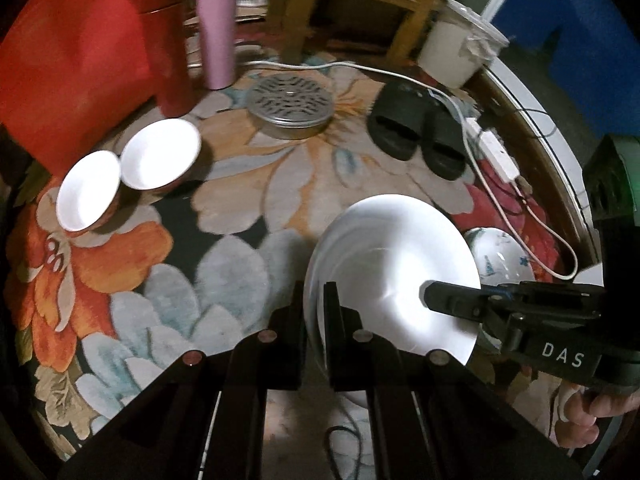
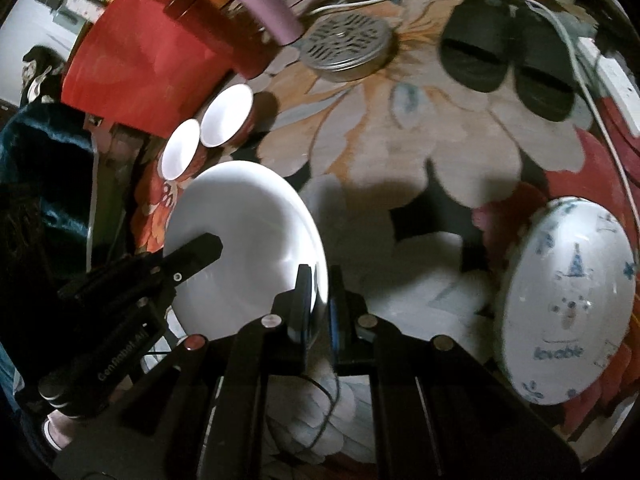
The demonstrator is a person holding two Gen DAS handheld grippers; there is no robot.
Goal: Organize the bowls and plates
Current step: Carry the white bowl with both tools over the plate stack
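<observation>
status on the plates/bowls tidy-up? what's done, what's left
Done: nothing is clearly stacked yet. In hand: the plain white plate is clamped at opposite rims by the left gripper and right gripper, jaws shut on it, apparently lifted off the floral rug. Left: the printed plate lies alone on the rug to the right, and the two small bowls sit side by side, unstacked.

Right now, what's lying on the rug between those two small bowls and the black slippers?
A round metal tin with a perforated lid sits between the small bowls and the black slippers, slightly farther back; otherwise only flowered rug. Both wrist views show it.
</observation>
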